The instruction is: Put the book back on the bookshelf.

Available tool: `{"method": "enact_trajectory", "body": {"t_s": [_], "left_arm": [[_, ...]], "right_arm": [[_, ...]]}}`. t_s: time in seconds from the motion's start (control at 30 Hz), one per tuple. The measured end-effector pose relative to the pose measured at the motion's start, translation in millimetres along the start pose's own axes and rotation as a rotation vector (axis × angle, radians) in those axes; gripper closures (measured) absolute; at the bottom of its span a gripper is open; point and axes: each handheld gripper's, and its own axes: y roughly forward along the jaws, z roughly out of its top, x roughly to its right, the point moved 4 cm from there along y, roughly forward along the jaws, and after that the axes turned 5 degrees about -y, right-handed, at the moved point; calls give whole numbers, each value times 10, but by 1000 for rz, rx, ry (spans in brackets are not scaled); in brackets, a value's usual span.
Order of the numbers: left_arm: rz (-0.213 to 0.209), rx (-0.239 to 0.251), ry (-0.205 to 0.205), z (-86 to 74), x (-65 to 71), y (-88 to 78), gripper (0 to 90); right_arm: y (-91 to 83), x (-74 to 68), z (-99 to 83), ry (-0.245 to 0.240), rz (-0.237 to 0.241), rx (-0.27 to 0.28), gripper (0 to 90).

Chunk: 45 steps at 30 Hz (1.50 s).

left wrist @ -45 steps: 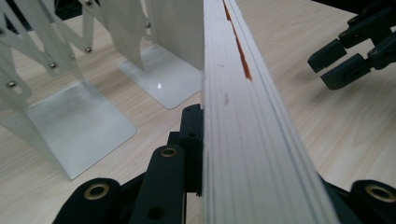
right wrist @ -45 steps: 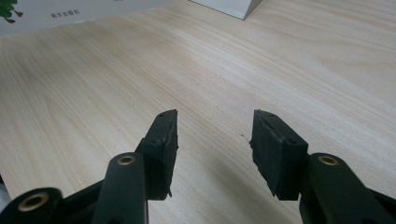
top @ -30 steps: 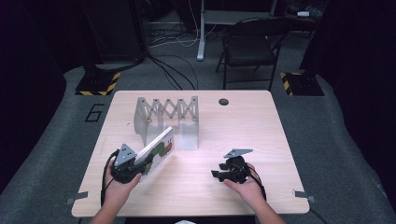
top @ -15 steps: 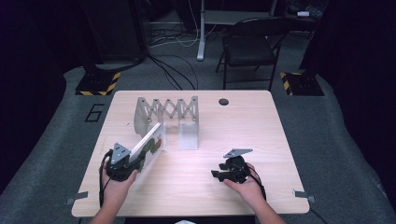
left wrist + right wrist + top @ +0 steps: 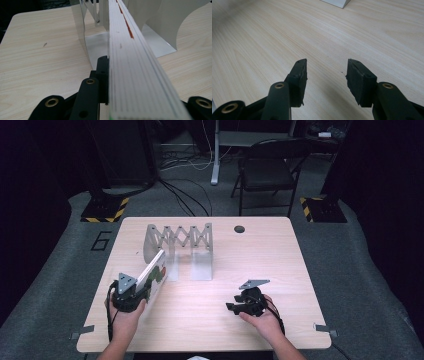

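A thick white book (image 5: 154, 271) with a red and green cover stands on edge, tilted, with my left gripper (image 5: 142, 287) shut on its near end. In the left gripper view the book's page edge (image 5: 130, 62) runs away from me between the jaws, and one black finger (image 5: 102, 72) presses its side. Its far end points at the silver expanding book rack (image 5: 177, 240), close to the leftmost plate (image 5: 81, 30). My right gripper (image 5: 239, 306) rests low at the front right of the table, open, with nothing between its fingers (image 5: 327, 72).
The light wooden table (image 5: 280, 260) has a round cable hole (image 5: 239, 229) at the back. Around it lie dark floor, cables, a folding chair (image 5: 265, 170) and yellow-black striped bases (image 5: 105, 210). A corner of the rack's base (image 5: 335, 2) lies ahead of the right gripper.
My left gripper has shifted a little to the left with the book, which now lies nearer the rack's leftmost plate. The right gripper has stayed put.
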Motion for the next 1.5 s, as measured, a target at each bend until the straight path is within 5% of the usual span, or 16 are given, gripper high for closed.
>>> {"method": "enact_trajectory", "body": {"t_s": [0.8,1.5], "left_arm": [[72,14,-49,214,44,401,758],[134,-2,-17,282,88,639,757]], "right_arm": [[-6,-22,-20,18,10,-10,511],[-1,-58,-26,25,21,-18,511]]}}
